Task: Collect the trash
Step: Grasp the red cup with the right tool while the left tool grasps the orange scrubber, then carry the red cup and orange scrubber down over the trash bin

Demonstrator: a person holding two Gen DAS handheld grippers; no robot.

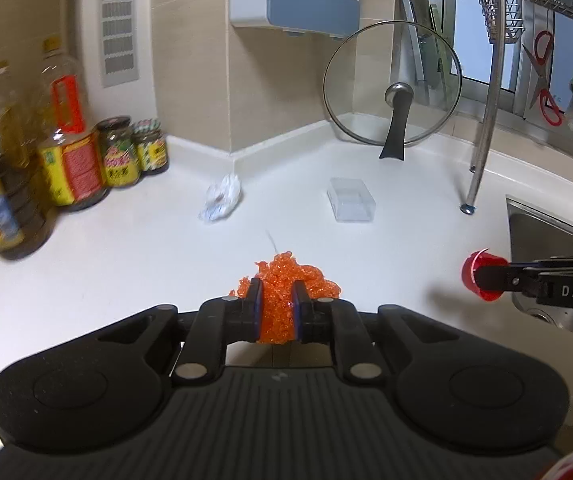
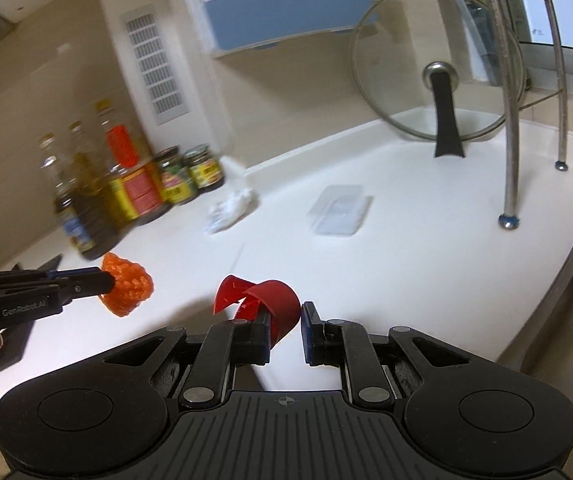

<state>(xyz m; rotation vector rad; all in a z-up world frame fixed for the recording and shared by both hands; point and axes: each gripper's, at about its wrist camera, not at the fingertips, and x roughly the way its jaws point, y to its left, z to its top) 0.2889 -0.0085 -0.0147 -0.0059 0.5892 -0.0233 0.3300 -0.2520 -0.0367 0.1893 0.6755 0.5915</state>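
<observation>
My left gripper is shut on a crumpled orange plastic mesh and holds it above the white counter. It also shows at the left of the right wrist view with the mesh. My right gripper is shut on a torn red plastic cup, lifted off the counter. In the left wrist view the cup shows at the right, by the sink edge. A crumpled white paper wad lies on the counter near the wall corner.
A clear plastic box sits mid-counter. Oil bottles and jars stand at the left wall. A glass pot lid leans at the back. A rack leg and the steel sink are on the right.
</observation>
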